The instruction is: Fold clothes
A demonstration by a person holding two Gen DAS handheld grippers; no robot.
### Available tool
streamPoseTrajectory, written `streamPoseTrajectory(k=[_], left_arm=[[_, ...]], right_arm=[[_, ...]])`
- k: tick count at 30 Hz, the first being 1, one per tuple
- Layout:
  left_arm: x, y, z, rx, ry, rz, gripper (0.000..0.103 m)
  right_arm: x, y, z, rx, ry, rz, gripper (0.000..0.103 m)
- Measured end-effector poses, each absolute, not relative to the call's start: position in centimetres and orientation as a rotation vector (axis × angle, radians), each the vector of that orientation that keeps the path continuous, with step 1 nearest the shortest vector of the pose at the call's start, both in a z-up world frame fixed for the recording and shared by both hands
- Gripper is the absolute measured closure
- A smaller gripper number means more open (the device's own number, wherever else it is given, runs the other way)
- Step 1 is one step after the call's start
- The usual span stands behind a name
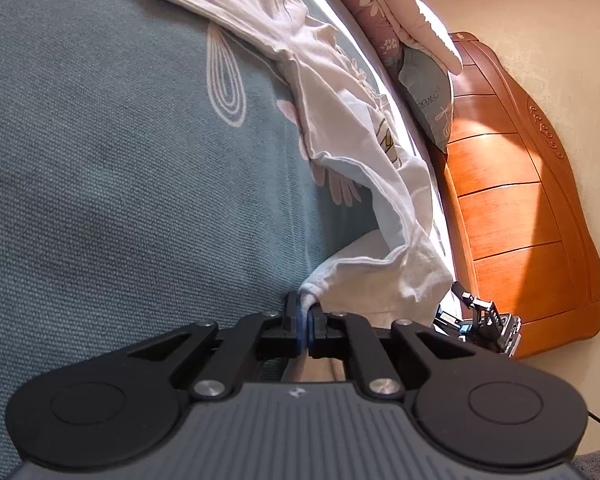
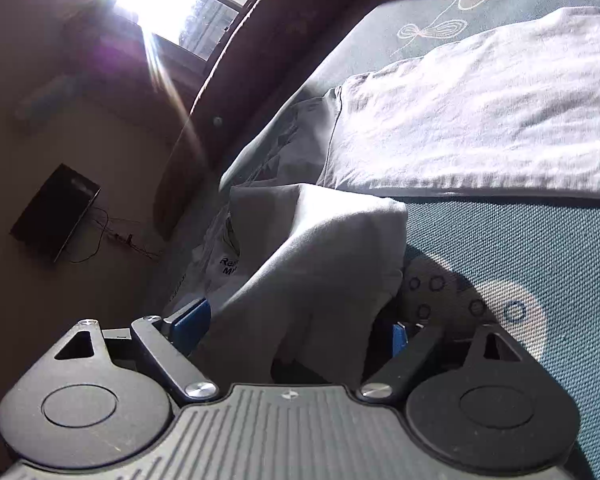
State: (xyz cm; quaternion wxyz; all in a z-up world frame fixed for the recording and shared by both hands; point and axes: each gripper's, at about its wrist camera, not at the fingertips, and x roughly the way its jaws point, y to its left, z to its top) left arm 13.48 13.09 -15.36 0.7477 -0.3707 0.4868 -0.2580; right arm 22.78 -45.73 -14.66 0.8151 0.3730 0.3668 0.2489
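A white garment [image 1: 340, 128] lies across the teal bed cover [image 1: 120, 160], running from the far left down to my left gripper [image 1: 306, 314]. That gripper is shut on a bunched corner of the cloth at the bed's edge. In the right wrist view the same garment lies flat [image 2: 480, 120], and a loose fold [image 2: 320, 260] of it hangs between the jaws. My right gripper [image 2: 296, 328] stands wide apart around that fold. Its blue pads [image 2: 192, 320] are not pressing on it, and the right pad is partly hidden behind the cloth.
A wooden headboard [image 1: 520, 200] rises at the right, with a teal pillow [image 1: 428, 96] and a pink quilt [image 1: 380, 8] against it. A sunlit window [image 2: 204, 12] glares at the top left. A black flat device [image 2: 56, 212] with cables lies beyond the bed's edge.
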Motion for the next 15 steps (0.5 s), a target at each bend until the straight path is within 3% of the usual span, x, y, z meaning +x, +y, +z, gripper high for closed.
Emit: streamPoseTrajectory(k=[6,15], left_arm=[[13.2,13.5,-15.9,-0.848,1.049,-0.567,0.095],[13.6,13.5,-15.6,-0.827,1.058,-0.569,0.095]], right_arm=[[22.1,-46.6,-16.0,0.792,0.768,0.472,0.069],[22.0,-46.0,-16.0,0.774,0.768,0.441,0.07]])
